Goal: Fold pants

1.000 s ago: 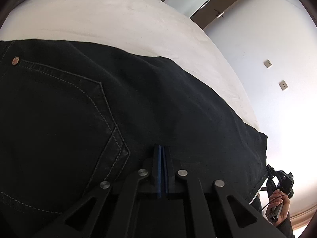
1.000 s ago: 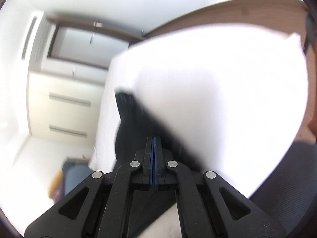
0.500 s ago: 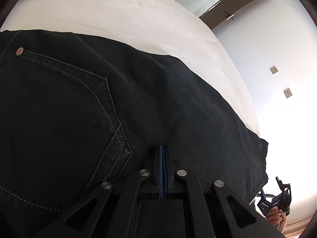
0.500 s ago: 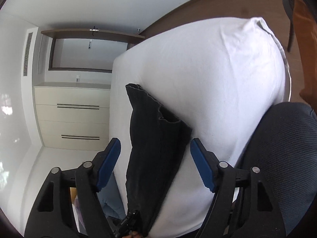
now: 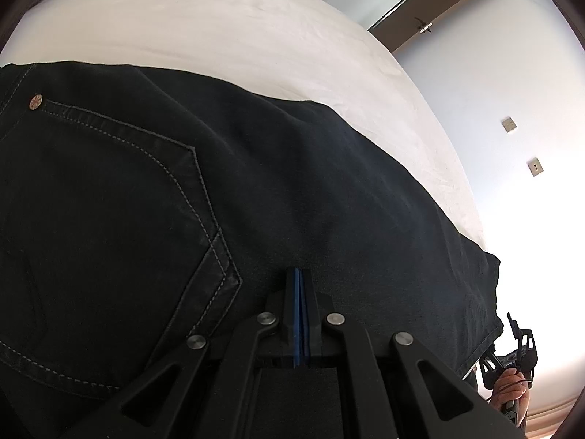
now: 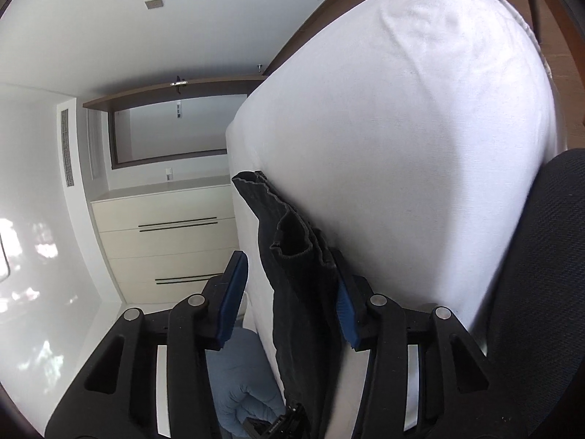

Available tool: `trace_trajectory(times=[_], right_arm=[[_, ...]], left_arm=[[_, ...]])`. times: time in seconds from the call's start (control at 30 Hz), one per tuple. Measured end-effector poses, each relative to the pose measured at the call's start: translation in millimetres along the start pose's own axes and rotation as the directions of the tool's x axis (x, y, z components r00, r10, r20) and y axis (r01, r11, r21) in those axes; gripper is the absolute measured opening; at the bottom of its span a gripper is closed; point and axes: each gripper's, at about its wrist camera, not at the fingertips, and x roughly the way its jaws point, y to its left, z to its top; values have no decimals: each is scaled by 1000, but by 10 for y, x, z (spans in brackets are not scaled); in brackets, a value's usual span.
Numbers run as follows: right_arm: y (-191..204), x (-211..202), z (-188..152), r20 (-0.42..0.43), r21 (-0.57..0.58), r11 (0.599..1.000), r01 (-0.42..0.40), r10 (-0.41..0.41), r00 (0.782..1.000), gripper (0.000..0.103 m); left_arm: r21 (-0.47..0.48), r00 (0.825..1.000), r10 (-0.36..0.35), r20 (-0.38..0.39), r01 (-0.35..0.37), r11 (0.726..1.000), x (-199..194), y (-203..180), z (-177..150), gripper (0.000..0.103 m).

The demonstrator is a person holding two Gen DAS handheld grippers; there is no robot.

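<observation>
Black pants [image 5: 256, 190] lie spread on a white bed [image 5: 204, 25], back pocket with stitching and a rivet at the left. My left gripper [image 5: 299, 274] is shut on the pants' near edge by the pocket's corner. In the right wrist view the pants' leg hems [image 6: 292, 241] lie at the bed's edge. My right gripper [image 6: 290, 281] is open, its blue pads either side of the hems, not gripping them. The right gripper also shows far right in the left wrist view [image 5: 517, 358].
The white bed [image 6: 402, 128] fills the right wrist view. A dark fabric chair [image 6: 541, 292] is at the right. A cream drawer unit [image 6: 164, 241] and a door stand behind. Blue cloth [image 6: 241, 402] lies below the bed's edge.
My right gripper has opened from shut and now straddles the leg hems. The left gripper stays shut on the pants, with the view shifted slightly.
</observation>
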Motion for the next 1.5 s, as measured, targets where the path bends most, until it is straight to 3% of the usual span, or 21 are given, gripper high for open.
trace_trajectory(times=[0.13, 0.2, 0.4, 0.47, 0.53, 0.6, 0.67, 0.77, 0.83, 0.87, 0.9, 0.93, 0.97, 1.0, 1.17, 1.3, 1.43, 1.5], right_arm=[[7, 93, -9, 7, -17, 1000, 23, -23, 1000, 18], [22, 111, -36, 13, -39, 998, 58, -58, 998, 13], [214, 83, -153, 50, -118, 983, 143, -138, 989, 10], [393, 85, -248, 67, -190, 963, 189, -180, 981, 10], [696, 131, -421, 81, -323, 917, 232, -217, 973, 10], [1031, 277, -694, 85, -488, 832, 264, -255, 963, 10], [1335, 502, -1111, 70, -660, 703, 267, -296, 953, 10], [1480, 926, -1989, 41, -881, 416, 224, -405, 913, 10], [1285, 1215, -2590, 100, -969, 147, 201, -511, 854, 9], [1133, 1294, -2814, 132, -982, 43, 185, -546, 827, 9], [1006, 1444, -2926, 151, -985, -16, 174, -575, 804, 9], [910, 1451, -3019, 168, -984, -48, 174, -588, 791, 10], [862, 1432, -3074, 185, -982, -70, 178, -576, 796, 10], [837, 1387, -3125, 191, -981, -88, 172, -567, 801, 10], [823, 1275, -3240, 218, -975, -149, 163, -523, 824, 9], [798, 1120, -3488, 278, -947, -277, 164, -447, 850, 9], [744, 897, -3760, 299, -923, -351, 160, -390, 871, 9], [716, 825, -3945, 302, -915, -373, 156, -372, 878, 9]], left_arm=[[1, 1000, 4, -2, -4, 1000, 11, -18, 1, 5], [1, 1000, 3, -1, -3, 1000, 13, -19, -4, 5], [-1, 1000, -7, -1, 7, 1000, 17, -11, -26, 5], [-5, 1000, -12, 0, 12, 1000, 17, -2, -32, 5], [-8, 1000, -17, 3, 17, 1000, 18, 10, -37, 5], [-14, 1000, -25, 4, 25, 1000, 20, 28, -40, 5], [-19, 1000, -27, 4, 27, 999, 15, 38, -40, 5], [-7, 1000, -7, 2, 7, 1000, 3, 11, -28, 5], [5, 1000, 18, 2, -18, 1000, -22, -51, -14, 4], [13, 1000, 27, -2, -27, 1000, -41, -113, -5, 14], [24, 1000, 25, -4, -25, 999, -65, -182, 2, 41], [41, 1000, 14, 3, -14, 999, -105, -289, 4, 60], [54, 1000, 2, 16, -3, 999, -139, -402, 1, 94], [60, 1000, -17, 24, 16, 998, -149, -490, -4, 102], [36, 979, -167, -115, 172, 984, 216, -943, 28, 103], [29, 957, -198, -213, 209, 978, 502, -1214, 109, 103], [38, 950, -192, -246, 207, 978, 670, -1364, 220, 102], [51, 946, -187, -266, 207, 977, 727, -1427, 248, 94]])
